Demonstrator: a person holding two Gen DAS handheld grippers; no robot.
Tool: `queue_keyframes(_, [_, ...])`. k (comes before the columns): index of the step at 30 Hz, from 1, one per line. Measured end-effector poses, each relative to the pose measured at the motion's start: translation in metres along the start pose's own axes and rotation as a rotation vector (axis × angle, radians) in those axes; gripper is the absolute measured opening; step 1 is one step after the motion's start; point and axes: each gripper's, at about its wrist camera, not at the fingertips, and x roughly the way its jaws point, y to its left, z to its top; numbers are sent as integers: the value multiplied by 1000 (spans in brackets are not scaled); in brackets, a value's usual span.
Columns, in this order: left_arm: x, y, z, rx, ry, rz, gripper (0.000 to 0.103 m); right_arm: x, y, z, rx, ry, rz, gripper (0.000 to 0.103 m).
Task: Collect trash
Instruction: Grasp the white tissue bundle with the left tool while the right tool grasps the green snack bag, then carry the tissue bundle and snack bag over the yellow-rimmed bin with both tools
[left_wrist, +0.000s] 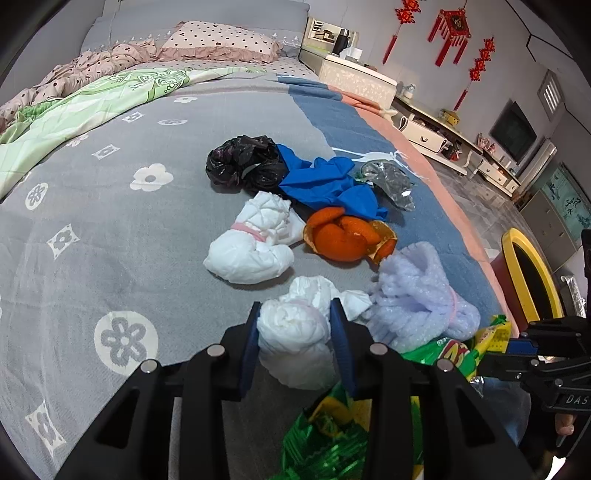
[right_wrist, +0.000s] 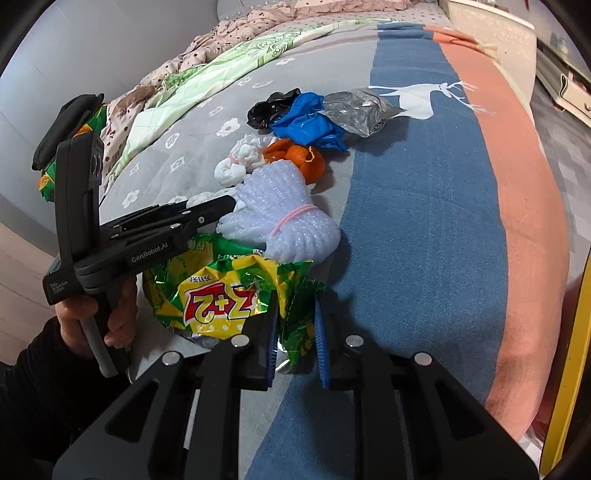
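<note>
A home bedroom: wide bed under a grey flower-patterned blanket (left_wrist: 110, 229), pink polka-dot pillow (left_wrist: 218, 40), red knot wall ornaments (left_wrist: 448, 29).

Both views are evenly and fairly brightly lit by soft indoor light, with only faint shadows under the litter on the bedspread (left_wrist: 110, 229). Fisheye bending curves the room strongly toward dark vignetted corners. The centre is sharp; small glints show on the green snack wrapper (right_wrist: 221, 295).

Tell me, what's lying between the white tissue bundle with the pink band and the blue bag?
The orange peel lies between the tissue bundle and the blue bag, touching both. The left wrist view shows it best.
</note>
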Motion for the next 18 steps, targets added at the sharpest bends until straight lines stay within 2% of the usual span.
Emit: queue_keyframes(18, [-26,-2,7,-13,-41,5,34,-42,-24,-23,42,-66,-21,15])
